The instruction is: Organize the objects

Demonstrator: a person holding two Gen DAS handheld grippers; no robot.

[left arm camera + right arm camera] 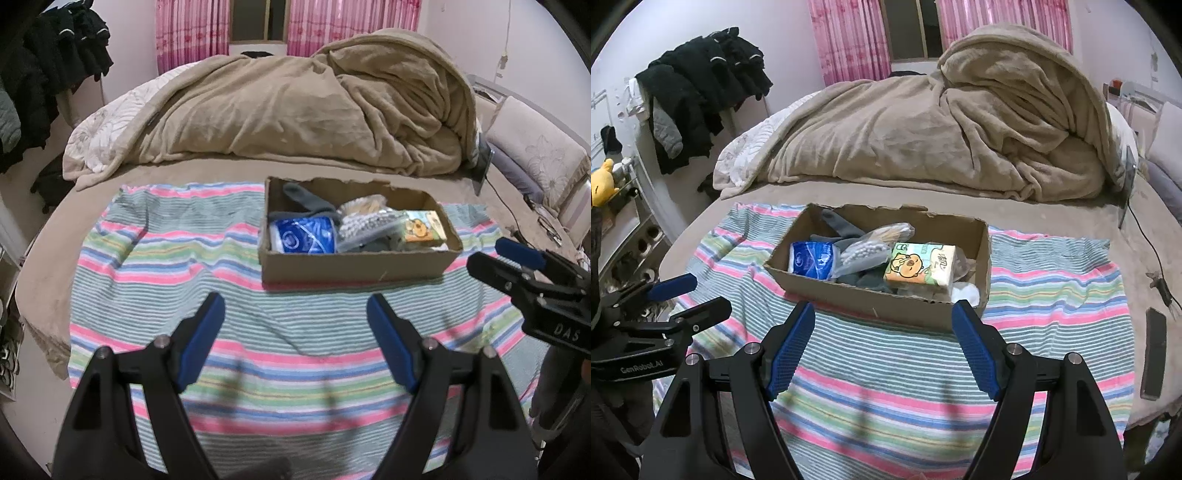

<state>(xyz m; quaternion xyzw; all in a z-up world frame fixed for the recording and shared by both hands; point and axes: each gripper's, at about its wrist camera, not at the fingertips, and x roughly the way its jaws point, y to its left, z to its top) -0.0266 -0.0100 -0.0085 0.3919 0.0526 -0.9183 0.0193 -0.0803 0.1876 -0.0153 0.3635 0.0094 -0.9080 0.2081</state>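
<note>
A shallow cardboard box sits on a striped towel on the bed. It holds a blue tissue pack, a grey sock, a bag of cotton swabs and an orange-green tissue pack. My left gripper is open and empty, over the towel in front of the box. My right gripper is open and empty, close to the box's near wall.
A crumpled beige blanket fills the back of the bed. A dark phone and a cable lie on the bed at the right. Black clothes hang at the left.
</note>
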